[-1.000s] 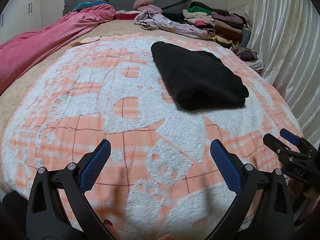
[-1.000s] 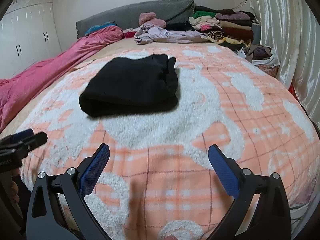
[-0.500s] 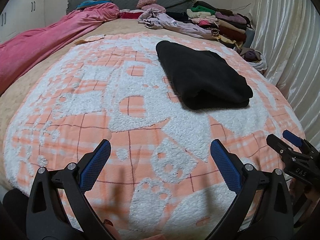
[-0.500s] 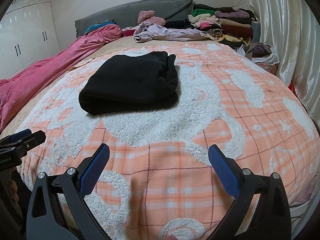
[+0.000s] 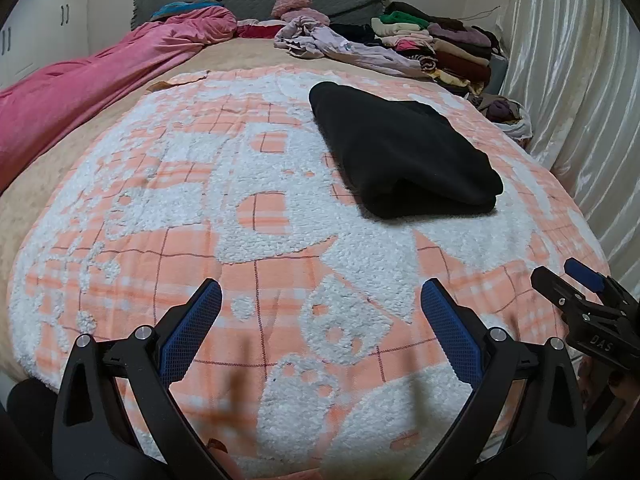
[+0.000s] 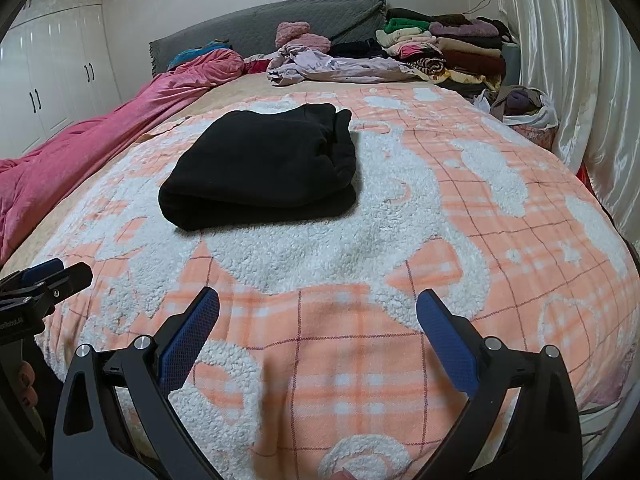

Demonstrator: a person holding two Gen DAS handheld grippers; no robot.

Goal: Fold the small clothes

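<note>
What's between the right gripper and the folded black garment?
Only bare blanket between right gripper and black garment, seen in the right wrist view.

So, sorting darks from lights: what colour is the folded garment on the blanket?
Black, plain; the folded garment shows best in the right wrist view.

Two low foot-end views up the bed (image 5: 280, 216), shared black garment (image 6: 260, 164).

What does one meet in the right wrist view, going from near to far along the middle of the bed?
Right claw → orange and white blanket → folded black garment → crumpled lilac garment → grey headboard.
</note>
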